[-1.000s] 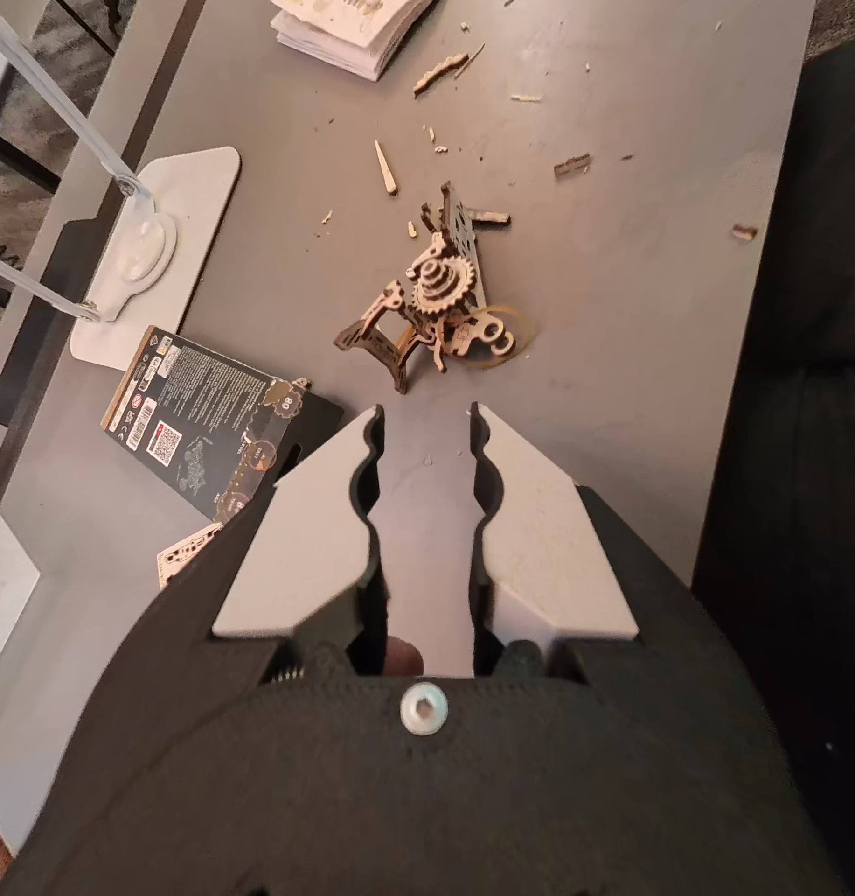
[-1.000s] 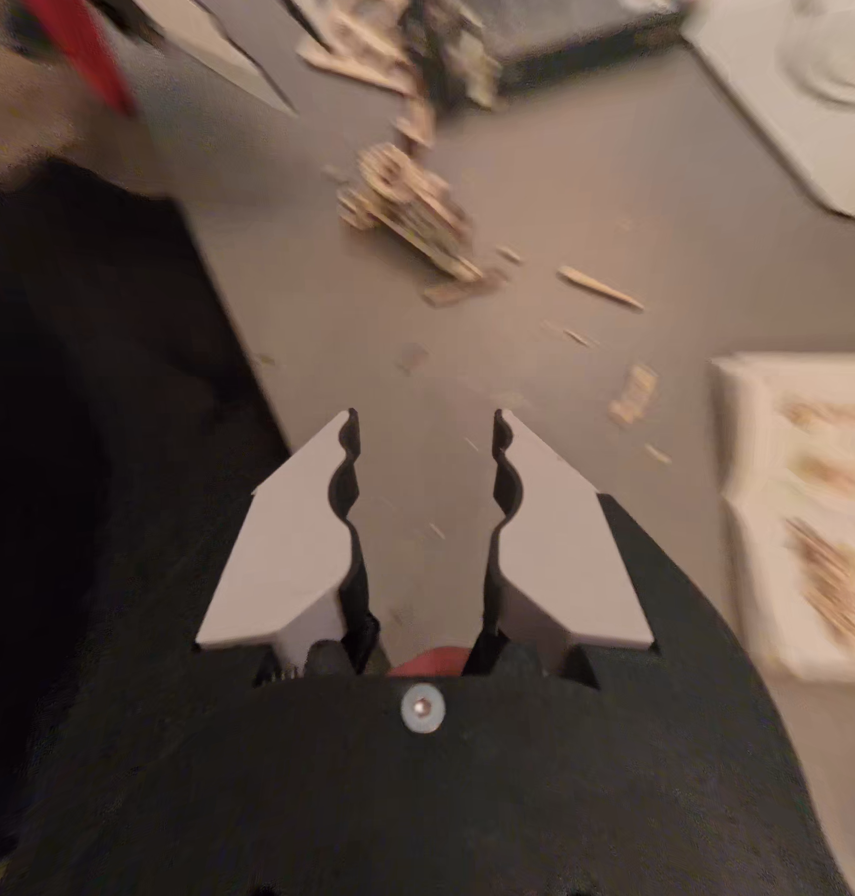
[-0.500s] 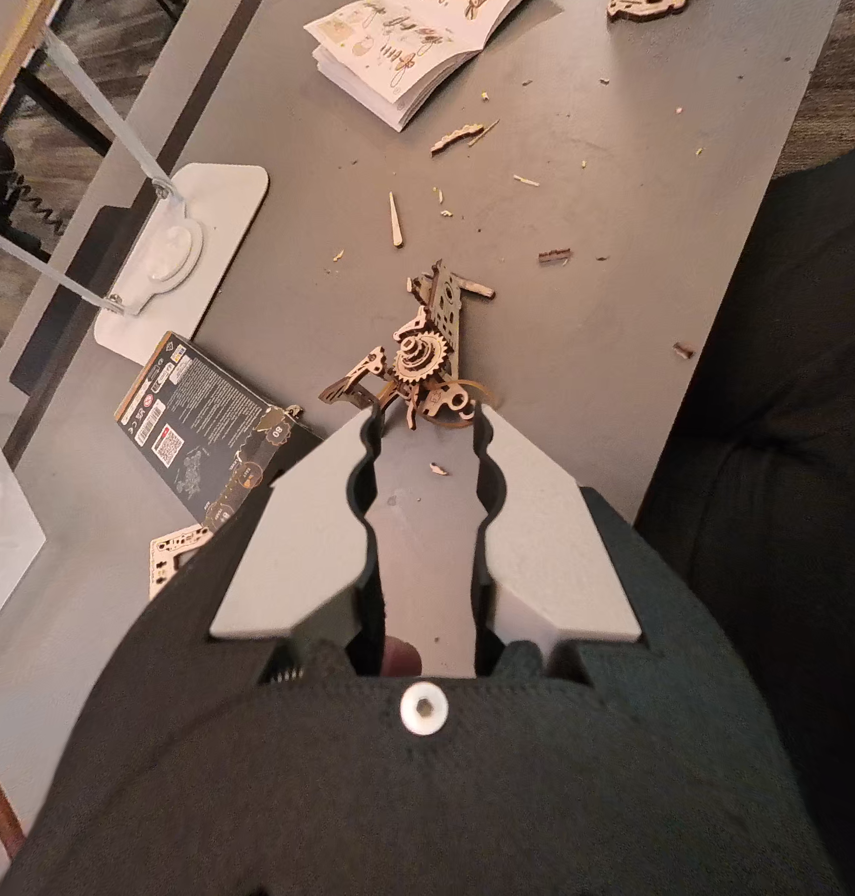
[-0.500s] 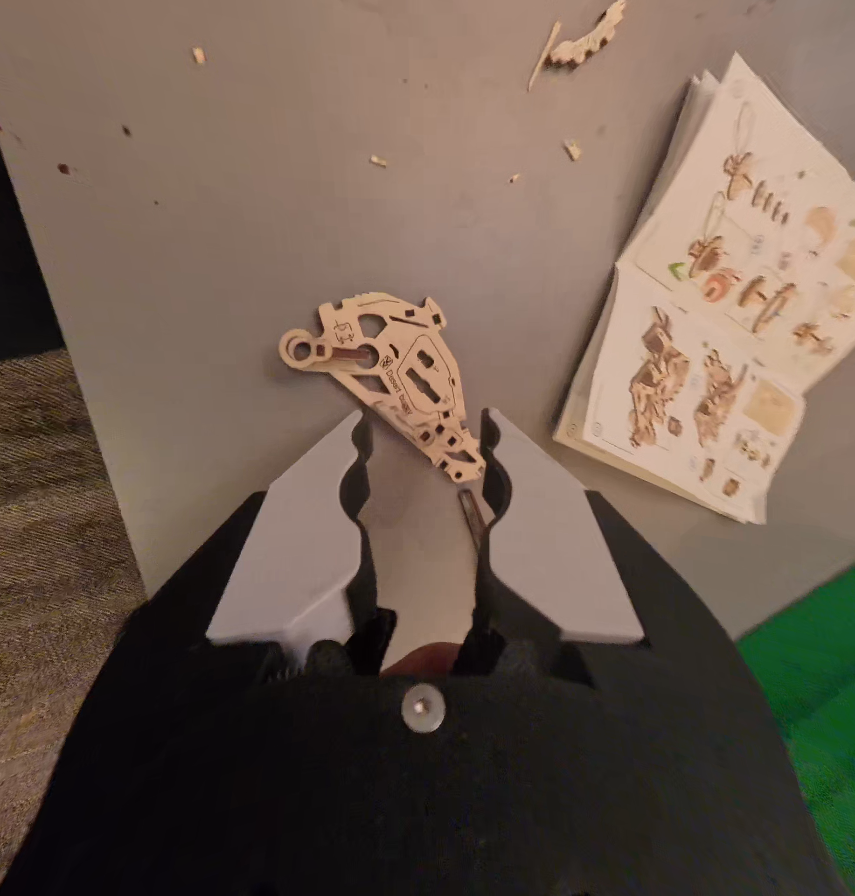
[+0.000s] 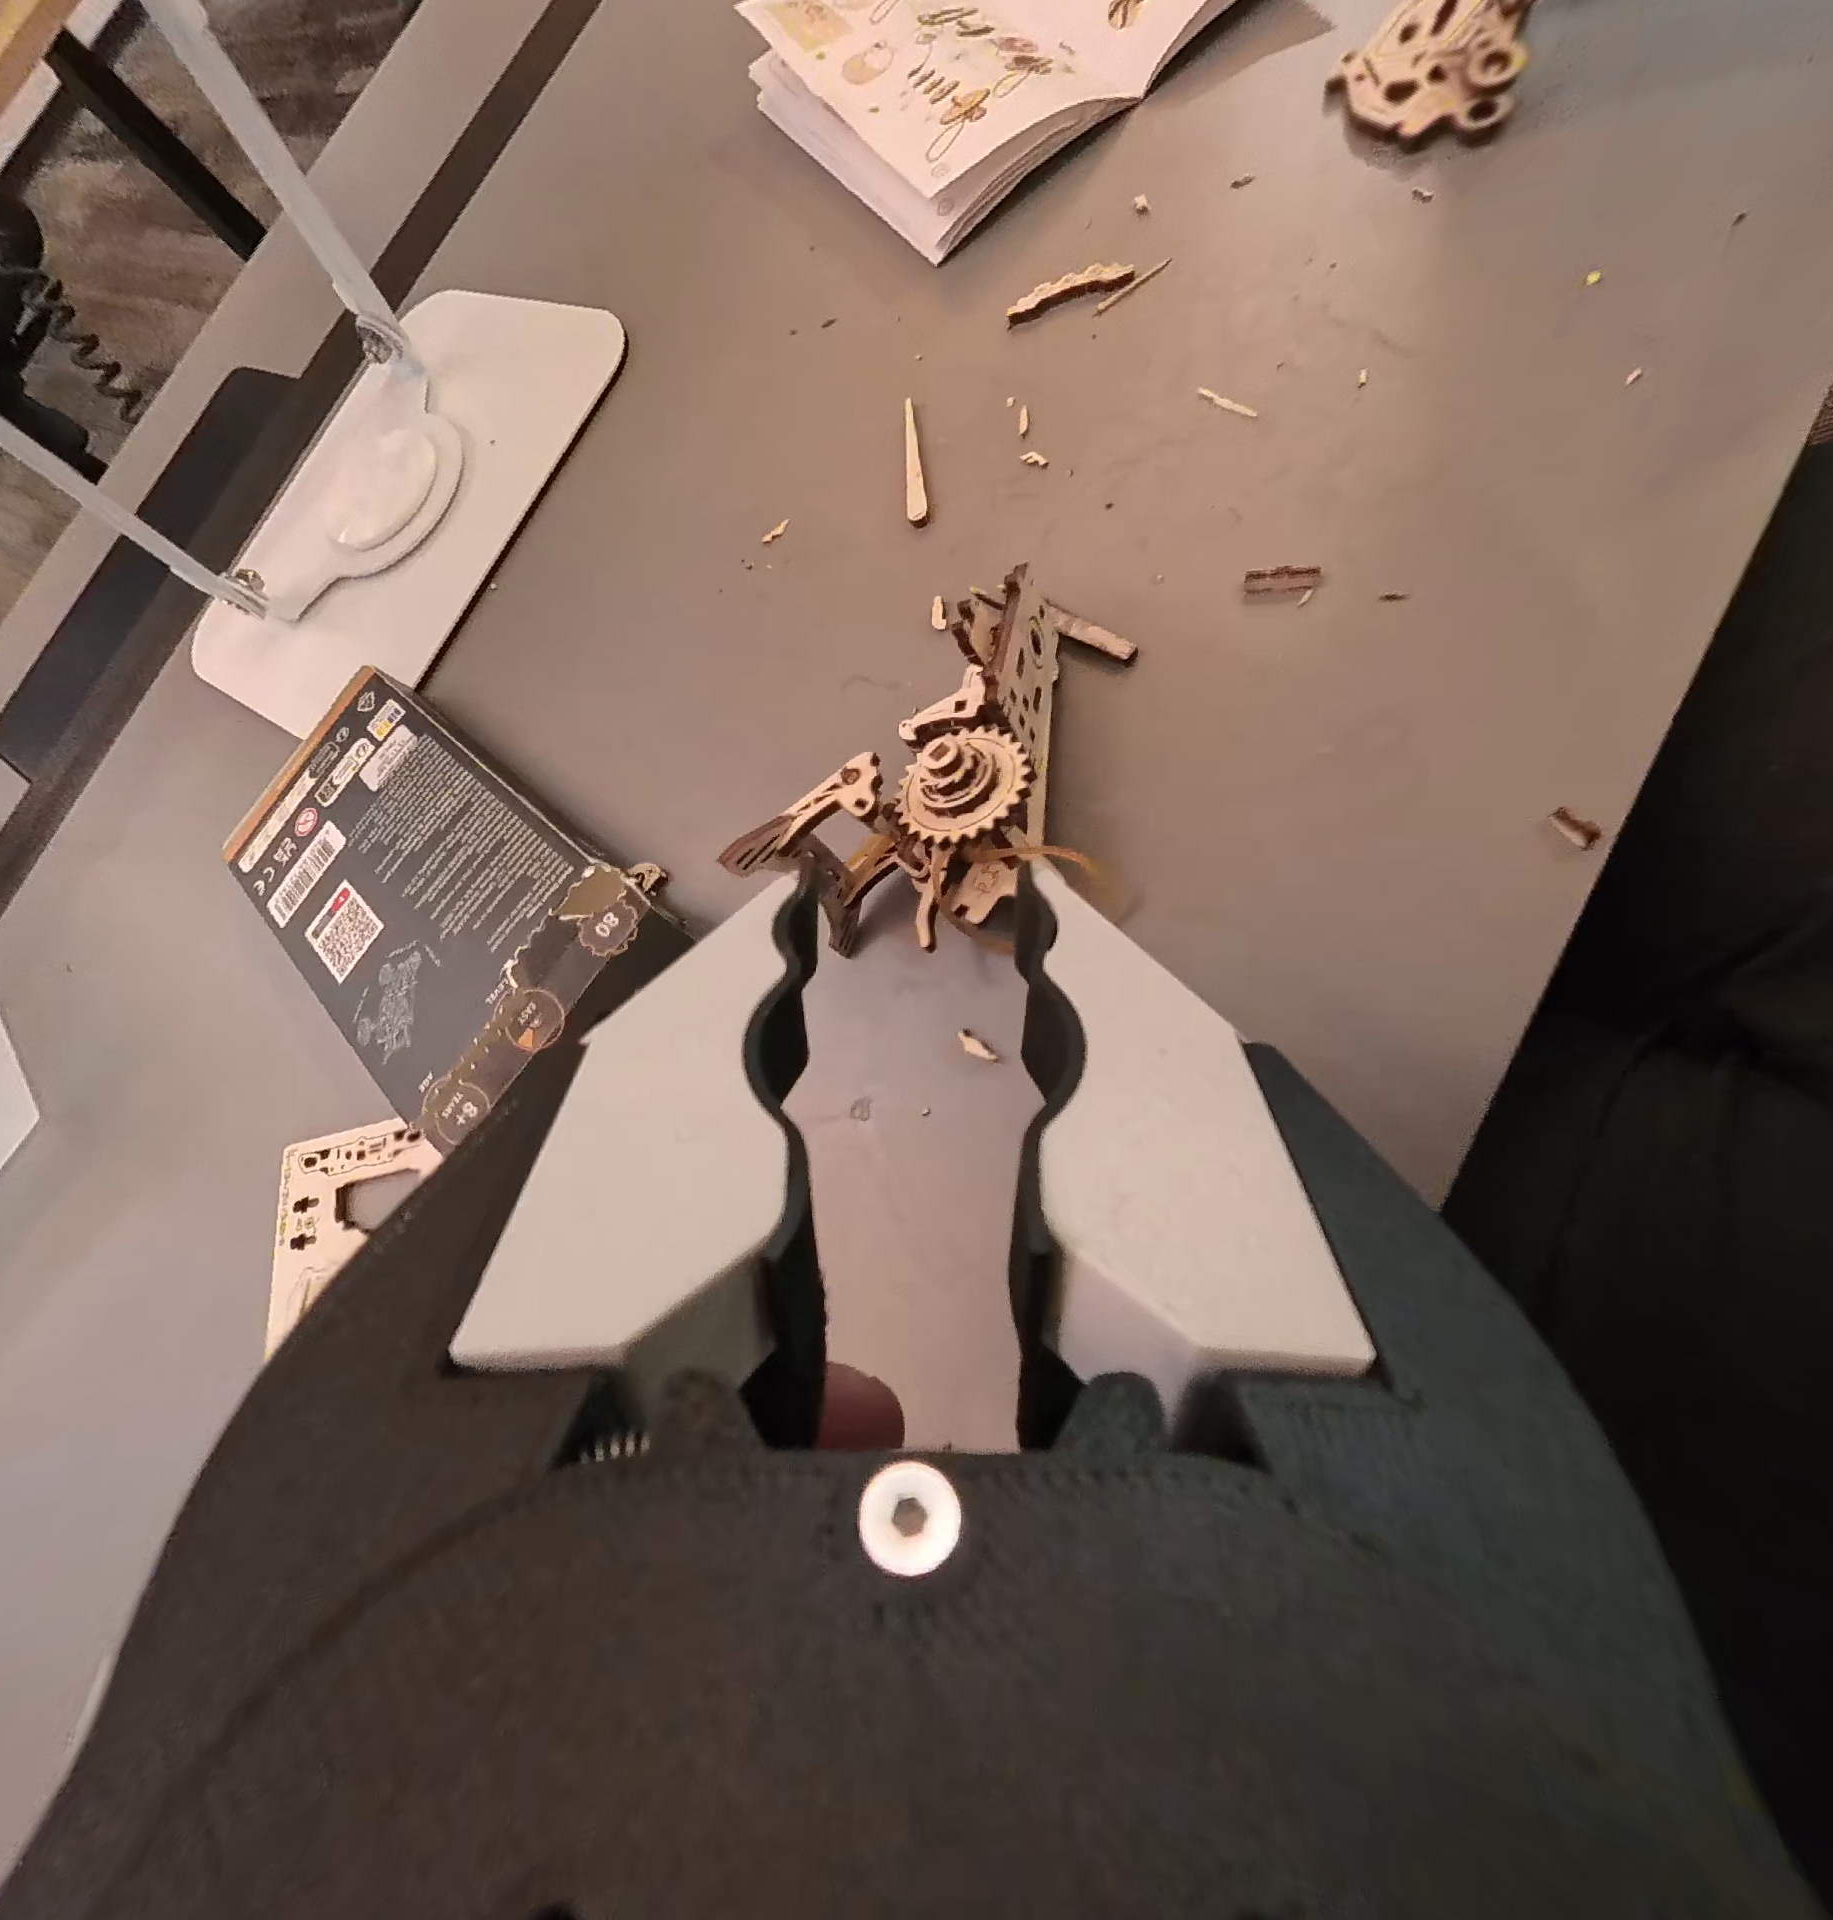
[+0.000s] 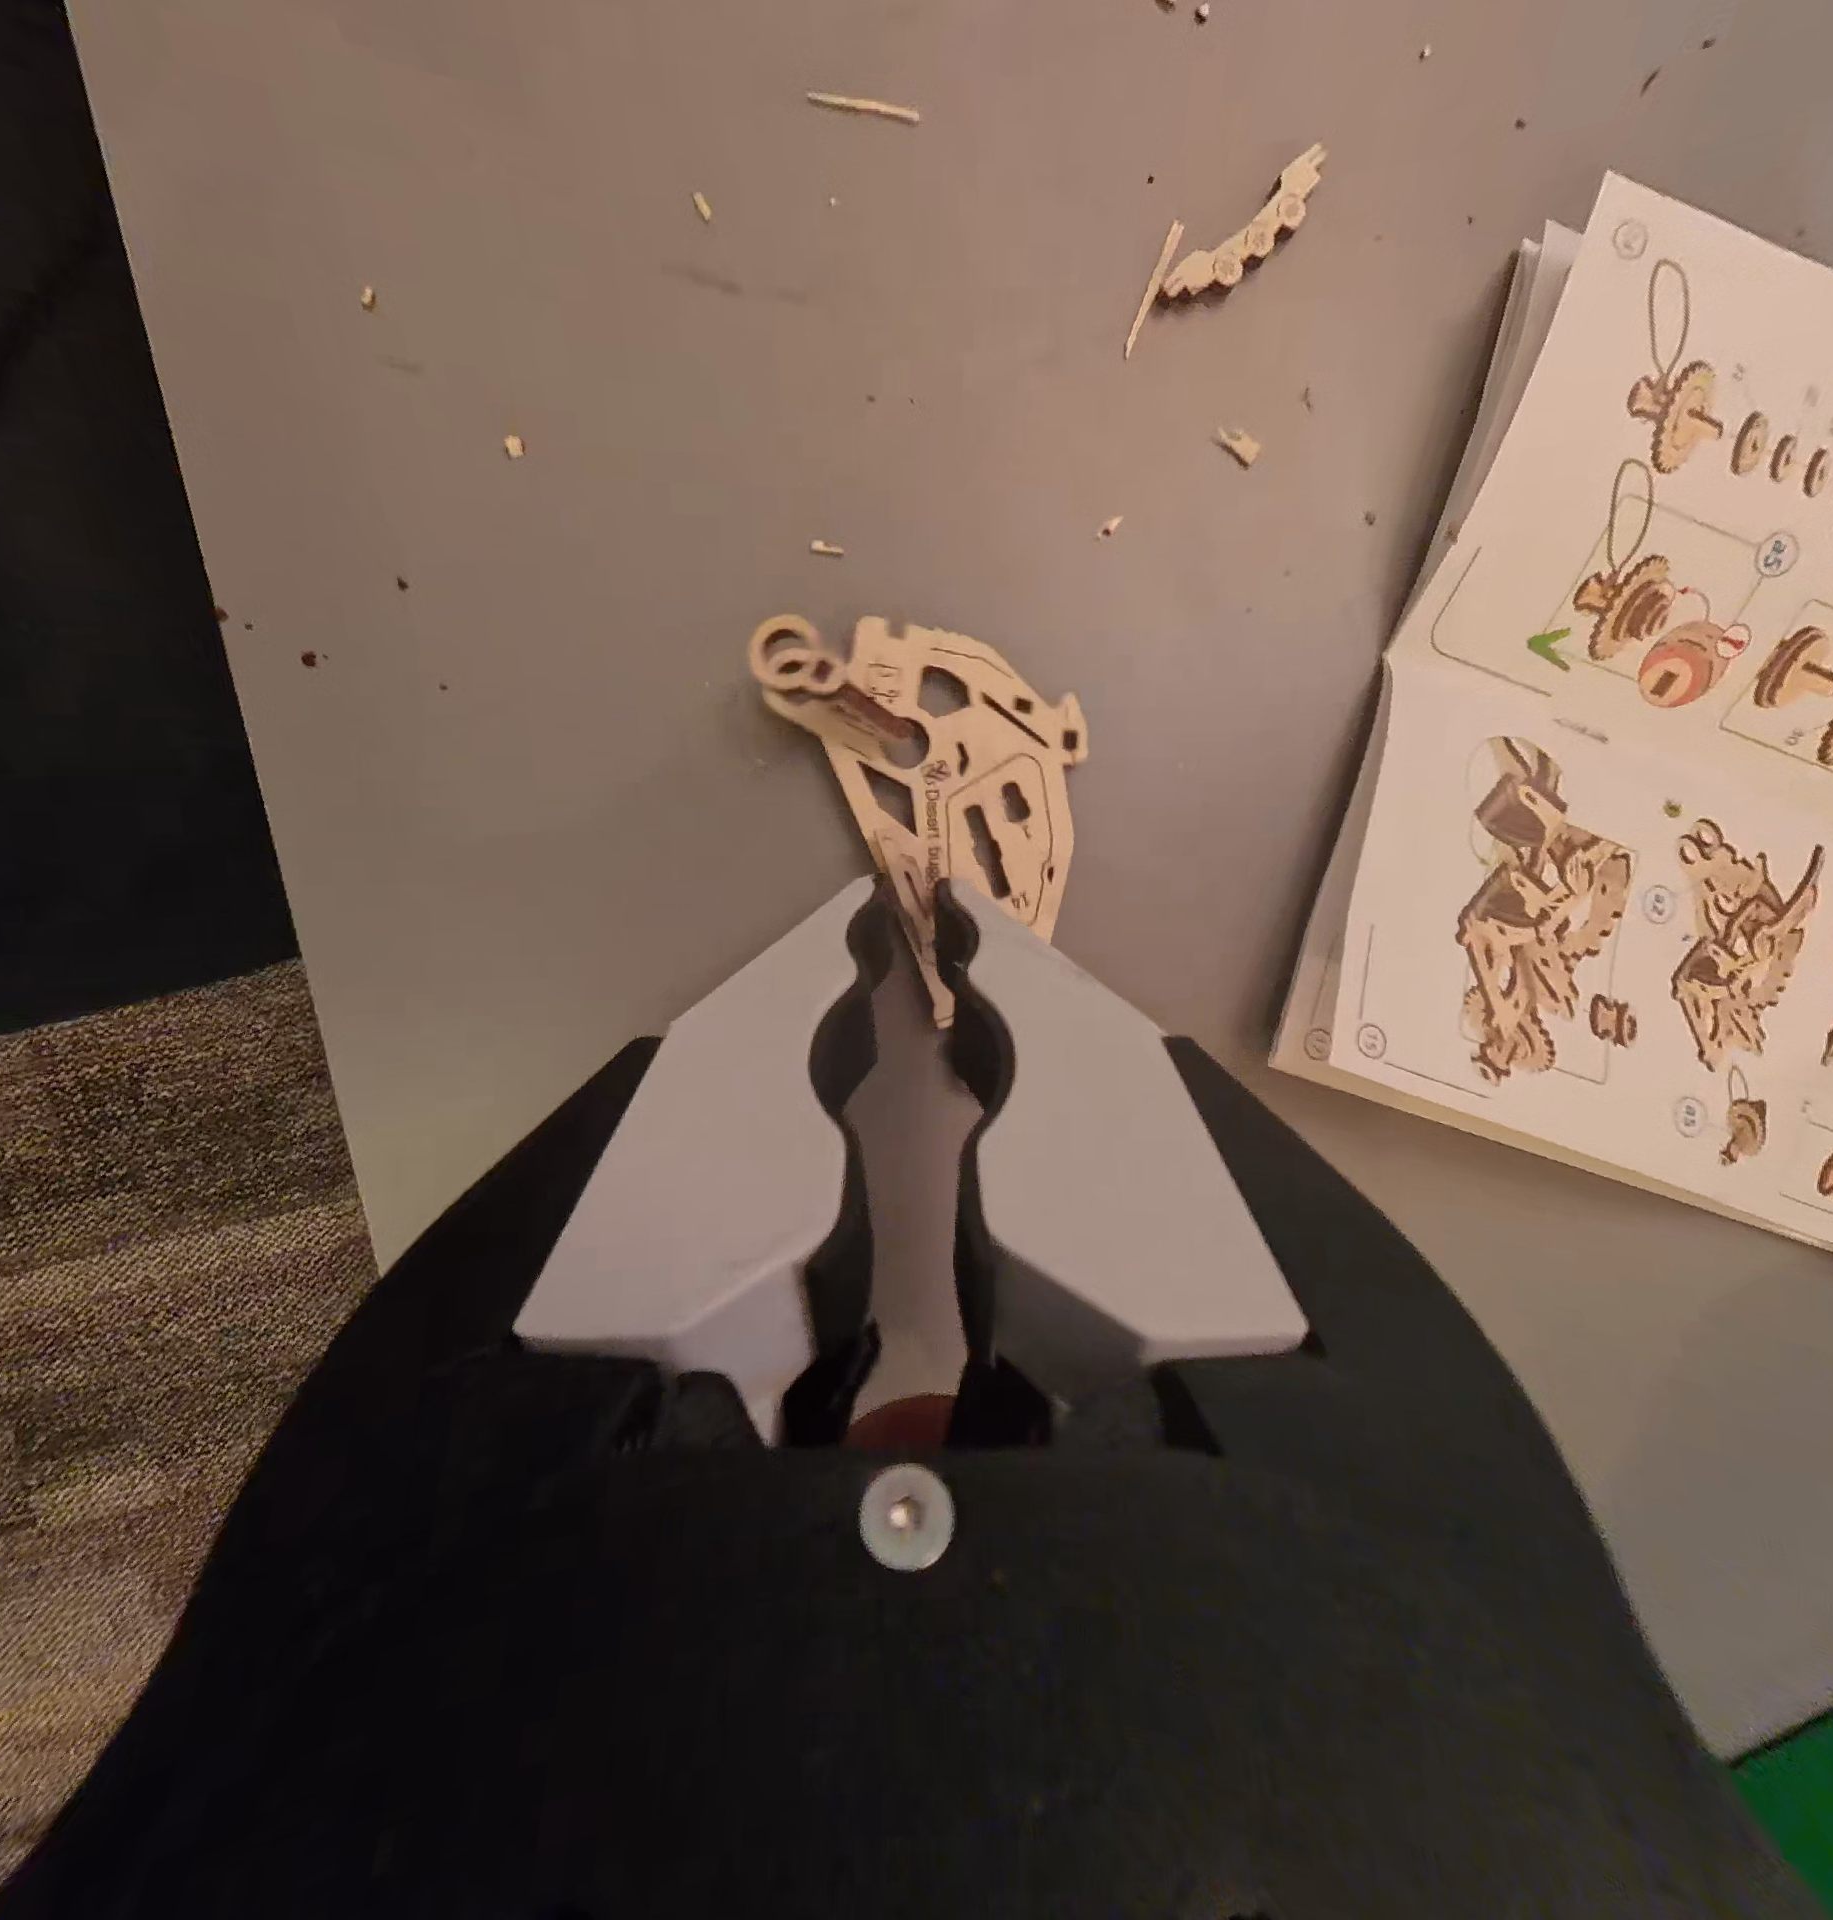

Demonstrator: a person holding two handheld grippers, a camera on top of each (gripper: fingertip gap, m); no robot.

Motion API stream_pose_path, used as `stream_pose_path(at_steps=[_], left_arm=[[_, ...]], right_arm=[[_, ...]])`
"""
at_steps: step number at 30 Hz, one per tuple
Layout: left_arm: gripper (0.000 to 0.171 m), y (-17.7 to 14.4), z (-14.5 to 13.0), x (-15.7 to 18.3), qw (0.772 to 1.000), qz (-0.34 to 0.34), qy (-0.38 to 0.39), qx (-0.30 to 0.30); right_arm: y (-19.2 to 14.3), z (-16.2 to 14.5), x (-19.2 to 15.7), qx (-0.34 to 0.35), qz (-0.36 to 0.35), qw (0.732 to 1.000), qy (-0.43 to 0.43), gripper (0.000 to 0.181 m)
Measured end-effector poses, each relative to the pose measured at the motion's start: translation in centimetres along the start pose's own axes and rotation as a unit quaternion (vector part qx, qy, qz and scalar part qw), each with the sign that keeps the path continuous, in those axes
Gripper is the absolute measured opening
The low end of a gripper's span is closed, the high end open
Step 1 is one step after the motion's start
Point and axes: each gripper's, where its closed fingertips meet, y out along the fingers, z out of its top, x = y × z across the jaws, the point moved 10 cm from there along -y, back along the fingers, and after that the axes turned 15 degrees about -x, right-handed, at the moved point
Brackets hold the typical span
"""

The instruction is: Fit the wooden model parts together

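We see our left gripper with jaws apart, its tips flanking the geared wooden assembly at frame centre; our right gripper is clamped on the flat wooden side panel, centre frame, beside the open booklet.

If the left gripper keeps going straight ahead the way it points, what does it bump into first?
Most likely the brown wooden gear model standing on the grey table. The left gripper is open, and the model sits just beyond its fingertips, though how big the gap is remains unclear.
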Motion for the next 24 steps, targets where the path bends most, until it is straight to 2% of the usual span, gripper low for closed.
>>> stream_pose_path(at_steps=[6, 10, 18, 21, 24], left_arm=[[0.036, 0.4, -0.6, -0.3, 1.0, -0.006, -0.01, 0.001], [0.036, 0.6, -0.8, -0.5, 1.0, -0.01, -0.019, 0.005], [0.04, 0.9, -1.5, -1.0, 0.999, -0.006, -0.034, 0.003], [0.042, 1.2, -2.2, -0.8, 0.998, -0.028, -0.055, 0.005], [0.043, 1.6, -2.7, -1.0, 0.999, -0.02, -0.048, -0.003]], right_arm=[[-0.1, 1.0, 0.0, 0.038, -0.004, 0.999, 0.023, 0.001], [-0.6, 3.0, -0.1, 0.057, -0.02, 0.998, 0.016, 0.001], [-1.8, 11.7, -0.1, 0.097, -0.026, 0.993, -0.06, 0.001], [-1.6, 15.2, 0.0, 0.105, -0.016, 0.99, -0.093, 0.001], [-0.9, 18.3, 0.0, 0.11, 0.002, 0.986, -0.126, 0.002]])
